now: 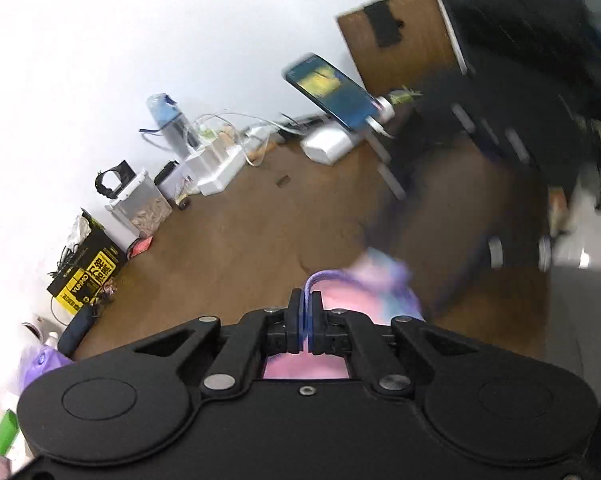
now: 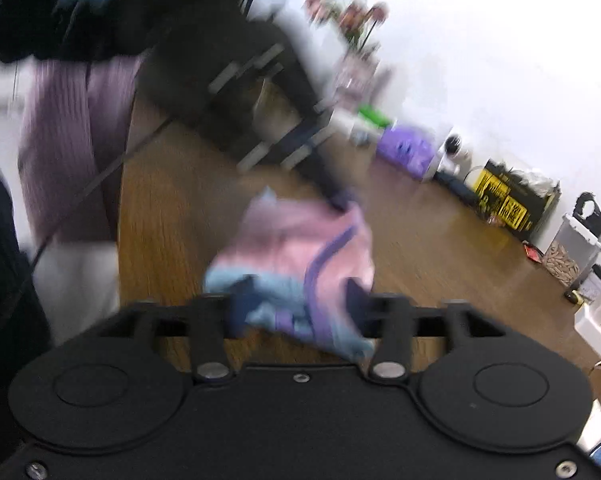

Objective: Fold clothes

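**One garment, two grippers**

A single pink, blue and purple soft cloth garment [image 2: 296,256] hangs bunched above the brown wooden table [image 1: 228,232]; its long axis is too blurred to tell. The left gripper [image 1: 305,312] is clenched on its purple hem. The right gripper [image 2: 300,308] stands spread, cloth between its fingers. A clear lidded plastic tub [image 1: 140,208] holds pale bits.

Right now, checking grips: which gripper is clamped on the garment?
The left gripper: fingers shut on the pink garment's purple hem. The right gripper is open.
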`<state>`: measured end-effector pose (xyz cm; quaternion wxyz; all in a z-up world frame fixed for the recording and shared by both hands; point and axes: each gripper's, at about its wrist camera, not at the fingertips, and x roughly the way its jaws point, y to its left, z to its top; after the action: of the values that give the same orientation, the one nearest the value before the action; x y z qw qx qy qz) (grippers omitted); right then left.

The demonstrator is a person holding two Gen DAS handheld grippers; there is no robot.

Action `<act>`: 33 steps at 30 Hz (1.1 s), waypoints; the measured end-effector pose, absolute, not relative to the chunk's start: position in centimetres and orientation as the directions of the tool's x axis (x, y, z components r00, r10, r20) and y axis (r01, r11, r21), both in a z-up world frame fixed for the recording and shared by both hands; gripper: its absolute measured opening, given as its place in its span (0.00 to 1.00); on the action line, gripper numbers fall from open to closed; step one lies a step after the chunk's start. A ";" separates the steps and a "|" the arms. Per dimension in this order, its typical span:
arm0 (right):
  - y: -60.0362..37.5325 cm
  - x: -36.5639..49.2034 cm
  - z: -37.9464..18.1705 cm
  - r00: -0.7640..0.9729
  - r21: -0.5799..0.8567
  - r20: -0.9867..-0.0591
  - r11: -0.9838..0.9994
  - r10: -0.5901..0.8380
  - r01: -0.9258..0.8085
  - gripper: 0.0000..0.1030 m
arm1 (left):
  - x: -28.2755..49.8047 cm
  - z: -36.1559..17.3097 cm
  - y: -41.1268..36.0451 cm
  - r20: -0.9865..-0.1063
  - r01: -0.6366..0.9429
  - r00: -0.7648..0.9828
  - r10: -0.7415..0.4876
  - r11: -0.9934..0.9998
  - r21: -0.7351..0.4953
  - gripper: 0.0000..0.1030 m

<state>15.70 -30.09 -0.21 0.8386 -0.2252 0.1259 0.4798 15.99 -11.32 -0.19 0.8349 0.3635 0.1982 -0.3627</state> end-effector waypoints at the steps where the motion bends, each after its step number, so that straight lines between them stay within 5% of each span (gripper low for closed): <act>1: -30.1 15.8 0.1 0.516 -0.236 -0.407 0.459 0.754 -0.857 0.67 | 15.8 -0.7 -11.2 -0.604 0.751 0.656 -0.453 0.475 0.459 0.02; 4: -28.4 16.1 -0.5 0.514 -0.227 -0.426 0.462 0.744 -0.857 0.62 | 15.6 -1.7 -10.6 -0.608 0.741 0.662 -0.438 0.504 0.444 0.02; 7: -26.8 16.7 -1.2 0.510 -0.218 -0.458 0.464 0.728 -0.859 0.34 | 15.7 -1.7 -10.3 -0.598 0.727 0.678 -0.427 0.510 0.461 0.02; 10: -25.6 16.6 -1.8 0.508 -0.223 -0.494 0.462 0.706 -0.859 0.21 | 15.8 -1.6 -9.5 -0.624 0.734 0.666 -0.409 0.507 0.452 0.02; 14: -23.9 15.5 -2.6 0.521 -0.303 -0.533 0.424 0.667 -0.853 0.19 | 16.4 0.6 -7.7 -0.666 0.794 0.582 -0.467 0.505 0.339 0.03; 18: -23.2 15.0 -2.8 0.533 -0.355 -0.549 0.398 0.644 -0.846 0.16 | 17.9 4.4 -4.8 -0.578 0.789 0.580 -0.574 0.573 0.222 0.04; 22: -22.8 15.0 -2.7 0.533 -0.394 -0.576 0.360 0.620 -0.846 0.15 | 21.7 3.8 -4.8 -0.586 0.695 0.649 -0.485 0.692 0.196 0.06; 27: -22.9 14.8 -2.3 0.531 -0.400 -0.595 0.351 0.603 -0.846 0.17 | 23.0 -1.8 -6.3 -0.672 0.634 0.682 -0.289 0.691 0.347 0.07; 29: -23.6 14.5 -1.5 0.510 -0.354 -0.575 0.368 0.640 -0.860 0.32 | 22.9 -2.1 -6.1 -0.655 0.617 0.698 -0.290 0.708 0.344 0.07; 33: -24.4 15.5 0.7 0.550 -0.243 -0.511 0.504 0.660 -0.829 0.41 | 23.7 -1.9 -5.4 -0.667 0.597 0.683 -0.299 0.754 0.274 0.07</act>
<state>15.49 -24.37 0.65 0.8483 -0.2358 0.1793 0.4389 23.67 -5.39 -1.92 0.8845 0.2428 0.3074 -0.2533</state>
